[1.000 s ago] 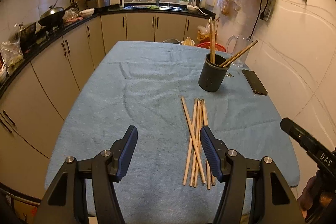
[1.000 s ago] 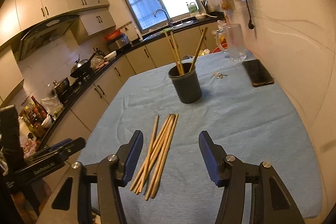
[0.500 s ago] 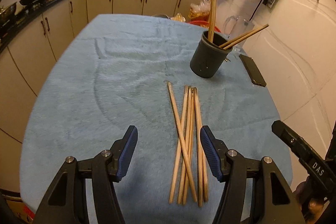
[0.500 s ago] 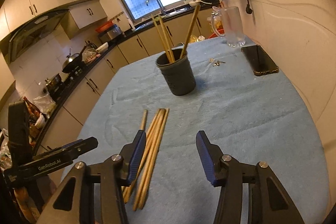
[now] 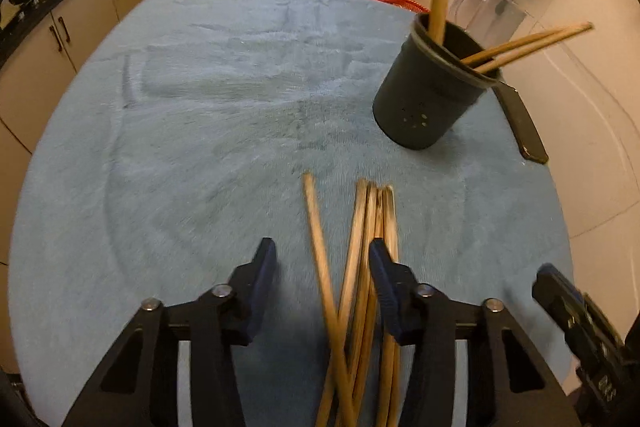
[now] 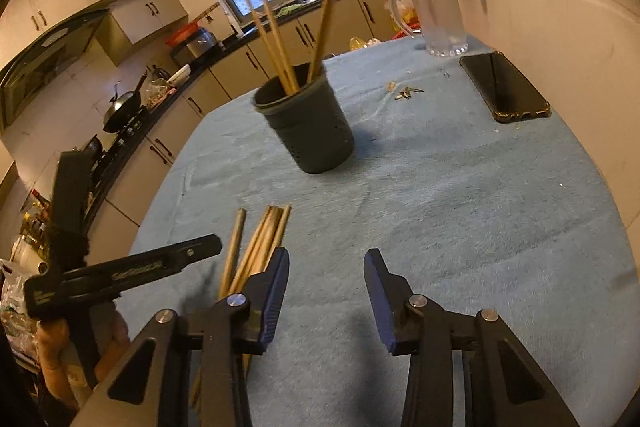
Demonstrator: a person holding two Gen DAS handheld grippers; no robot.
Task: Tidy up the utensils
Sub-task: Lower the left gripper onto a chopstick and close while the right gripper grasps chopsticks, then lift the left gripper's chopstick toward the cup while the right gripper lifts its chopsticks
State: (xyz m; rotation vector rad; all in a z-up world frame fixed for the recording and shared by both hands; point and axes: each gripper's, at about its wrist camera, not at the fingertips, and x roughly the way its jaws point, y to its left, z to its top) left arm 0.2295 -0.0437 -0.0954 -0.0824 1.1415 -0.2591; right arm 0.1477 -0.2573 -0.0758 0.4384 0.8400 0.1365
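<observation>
Several wooden chopsticks (image 5: 352, 267) lie in a loose bundle on the blue cloth (image 5: 180, 147); in the right wrist view the same bundle (image 6: 260, 239) shows at lower left. My left gripper (image 5: 322, 259) hangs over the bundle, jaws closing, with some sticks between the pads, which do not press on them. My right gripper (image 6: 326, 269) is to the right of the bundle, jaws closing over bare cloth. A dark holder cup (image 5: 432, 91), also seen at centre (image 6: 308, 123), stands upright with several chopsticks in it.
A black phone (image 6: 504, 87) lies by the right wall, with a glass jug (image 6: 440, 15) behind it and small keys (image 6: 404, 91) nearby. Kitchen counters and cabinets run along the left and far side. The left tool's body (image 6: 120, 271) and the hand holding it sit at lower left.
Both grippers have dropped toward the cloth and come nearer the bundle. Their jaws have narrowed. The left one now straddles some sticks.
</observation>
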